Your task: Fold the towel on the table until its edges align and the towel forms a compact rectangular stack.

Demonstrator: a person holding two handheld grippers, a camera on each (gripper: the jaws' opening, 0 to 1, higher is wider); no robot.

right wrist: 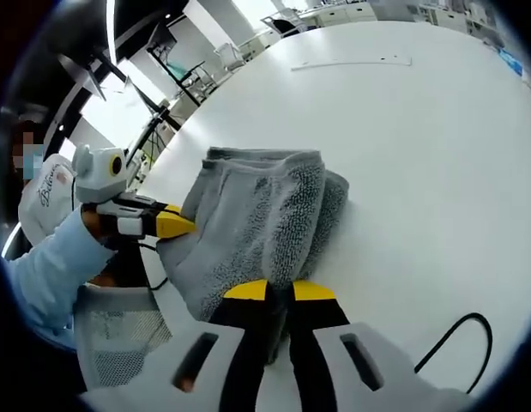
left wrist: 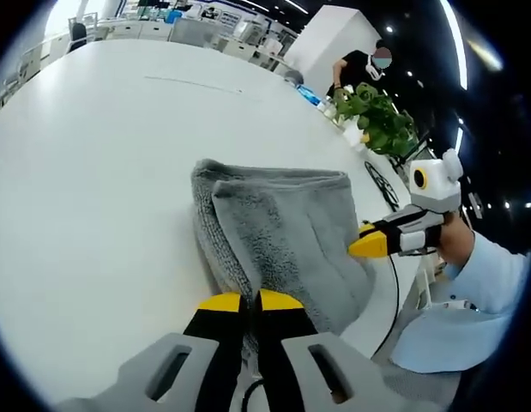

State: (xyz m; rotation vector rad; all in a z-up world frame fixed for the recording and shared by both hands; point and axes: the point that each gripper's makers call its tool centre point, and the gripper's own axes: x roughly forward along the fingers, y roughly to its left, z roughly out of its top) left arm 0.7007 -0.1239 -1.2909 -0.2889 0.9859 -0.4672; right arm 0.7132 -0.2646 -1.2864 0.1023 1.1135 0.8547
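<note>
The grey towel [left wrist: 278,236], already folded thick, lay on the white desk [left wrist: 93,172] while left tongs [left wrist: 250,300] and right tongs [right wrist: 278,290] each pinched a near corner, apparently to carry another fold.

No legible text or labels anywhere

towel [left wrist: 282,240] edge hidden between tool tips

Bright overhead light glares off the white worktop [left wrist: 93,154]; beyond its far edge, fisheye bending smears the room, shadows faint.
</note>
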